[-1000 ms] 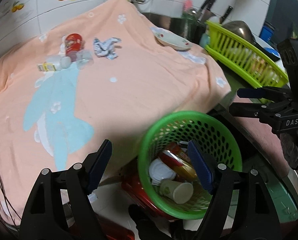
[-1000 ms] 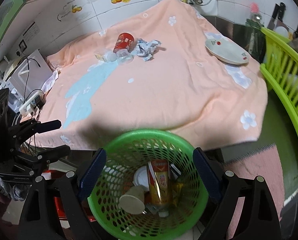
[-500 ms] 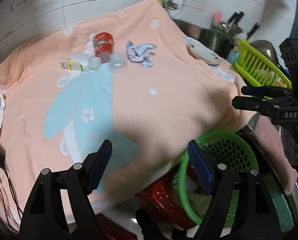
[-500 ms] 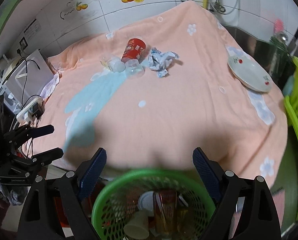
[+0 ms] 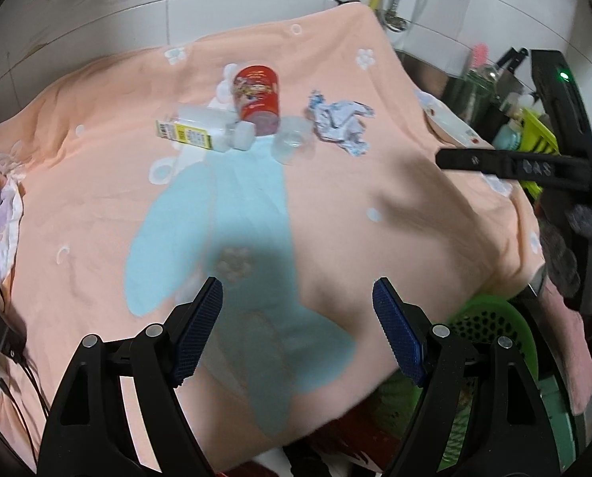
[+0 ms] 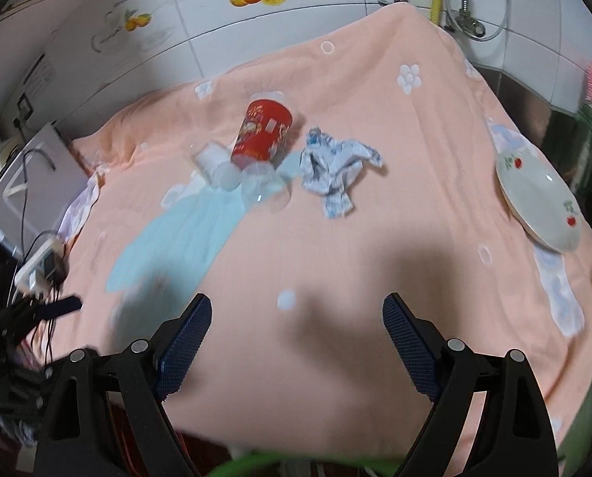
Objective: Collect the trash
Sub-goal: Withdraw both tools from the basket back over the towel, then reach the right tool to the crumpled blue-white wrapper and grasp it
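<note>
On the peach cloth (image 5: 375, 151) (image 6: 375, 238) far ahead lie a red paper cup (image 5: 256, 97) (image 6: 263, 137) on its side, a clear plastic bottle with a yellow label (image 5: 200, 133), a clear plastic cup (image 5: 290, 145) (image 6: 262, 189) and a crumpled paper wad (image 5: 341, 121) (image 6: 333, 169). My left gripper (image 5: 298, 336) hangs open over the cloth's near edge, holding nothing. My right gripper (image 6: 296, 342) is open too and empty, well short of the trash. The green bin (image 5: 490, 330) sits low at the right of the left wrist view; only a strip of its rim (image 6: 248, 465) shows in the right wrist view.
A white plate (image 6: 538, 196) with red print lies at the cloth's right edge. A green dish rack (image 5: 534, 135) and kitchen tools stand further right. A power strip with cables (image 6: 41, 266) sits at the left edge. Tiled wall and pipes lie behind.
Both grippers have moved from over the green bin forward across the cloth toward the trash; the bin has slid down and out of the middle of both views. Jaws stay open.
</note>
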A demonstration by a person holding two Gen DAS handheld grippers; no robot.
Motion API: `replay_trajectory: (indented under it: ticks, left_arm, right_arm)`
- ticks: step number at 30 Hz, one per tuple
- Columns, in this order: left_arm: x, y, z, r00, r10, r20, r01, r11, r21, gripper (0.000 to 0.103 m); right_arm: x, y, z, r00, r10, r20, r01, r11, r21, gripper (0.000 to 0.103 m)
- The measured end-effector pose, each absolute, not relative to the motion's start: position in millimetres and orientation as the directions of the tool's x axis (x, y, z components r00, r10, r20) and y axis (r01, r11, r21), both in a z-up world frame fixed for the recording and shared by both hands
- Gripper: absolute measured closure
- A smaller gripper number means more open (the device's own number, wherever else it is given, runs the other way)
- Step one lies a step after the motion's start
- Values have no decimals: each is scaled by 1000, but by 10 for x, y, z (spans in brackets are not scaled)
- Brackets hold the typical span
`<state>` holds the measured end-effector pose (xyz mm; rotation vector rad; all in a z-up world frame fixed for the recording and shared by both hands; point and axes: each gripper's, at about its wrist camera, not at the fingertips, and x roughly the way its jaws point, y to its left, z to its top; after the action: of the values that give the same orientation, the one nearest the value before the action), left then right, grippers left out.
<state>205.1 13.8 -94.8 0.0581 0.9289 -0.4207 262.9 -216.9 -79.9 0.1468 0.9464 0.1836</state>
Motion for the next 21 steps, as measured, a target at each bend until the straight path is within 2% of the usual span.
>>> replay_trajectory:
  ticks: [12, 21]
  left_arm:
    - [2506, 484, -1062, 510, -315, -801, 346, 927, -144, 26]
    - [2703, 642, -1184, 494, -313, -811, 332, 930, -157, 26]
  right_arm:
    - [3866, -2209, -1081, 549, 230, -804, 19, 958, 287, 18]
    - [4522, -2263, -1451, 503, 198, -841, 118, 949, 294, 18]
